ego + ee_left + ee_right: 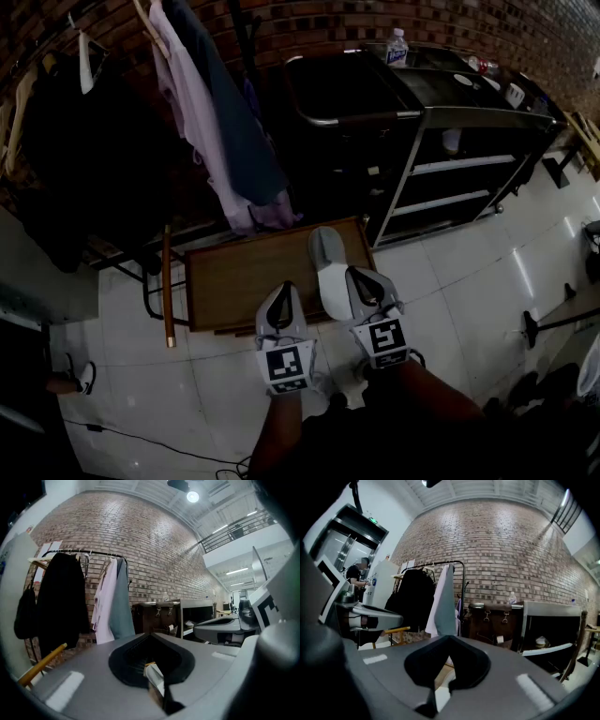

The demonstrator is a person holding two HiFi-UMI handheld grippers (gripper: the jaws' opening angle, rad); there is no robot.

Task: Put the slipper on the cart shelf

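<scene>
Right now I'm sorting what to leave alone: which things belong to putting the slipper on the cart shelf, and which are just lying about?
Belong to the job: slipper, on the low wooden table; cart with its shelves; left gripper and right gripper, both shut.

Just lying about: water bottle on the cart top; hanging clothes; wooden pole beside the table.

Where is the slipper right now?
Head view: the white slipper lies at the right end of the low wooden table, beside the right tongs, before the cart.
</scene>
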